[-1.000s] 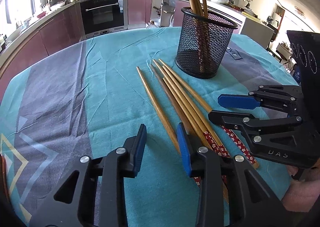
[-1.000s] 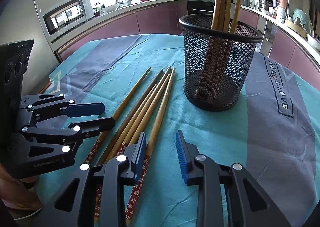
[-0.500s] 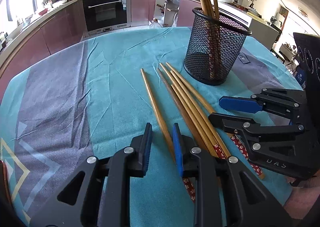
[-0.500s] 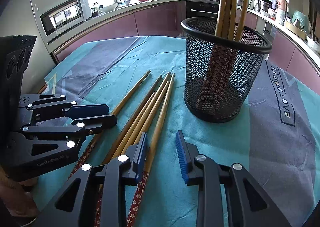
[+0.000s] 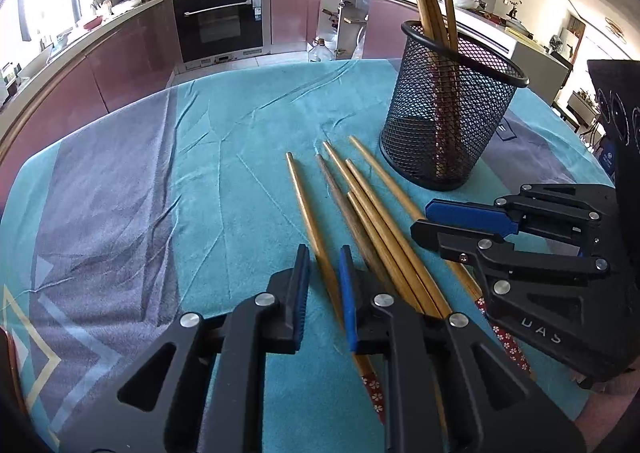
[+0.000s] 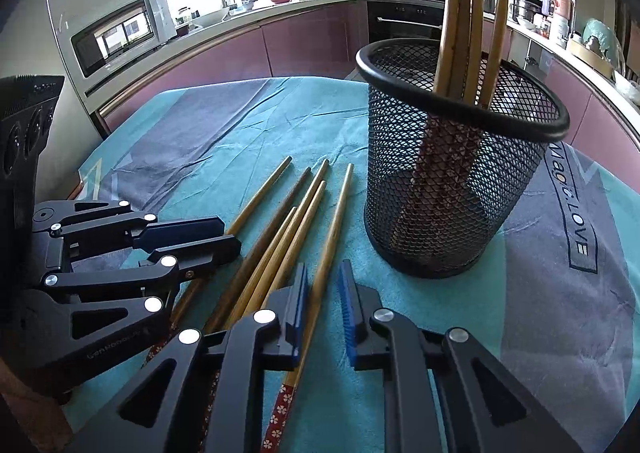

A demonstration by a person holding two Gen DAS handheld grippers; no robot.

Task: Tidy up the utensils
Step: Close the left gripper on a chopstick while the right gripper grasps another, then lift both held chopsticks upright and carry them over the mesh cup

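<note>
Several wooden chopsticks with red flowered ends lie side by side on the cloth. Behind them stands a black mesh cup with several chopsticks upright in it. My left gripper is closing on the leftmost chopstick, its pads tight at the stick's sides. To its right, my right gripper is shut on the rightmost chopstick. Both held sticks still rest on the cloth.
A teal and grey tablecloth covers the round table, creased in places. Beyond the far edge run purple kitchen cabinets with a built-in oven and a microwave. Part of a hand shows under the right gripper.
Both grippers slid forward a little toward the mesh cup. Their jaws narrowed from well apart to close around one chopstick each.
</note>
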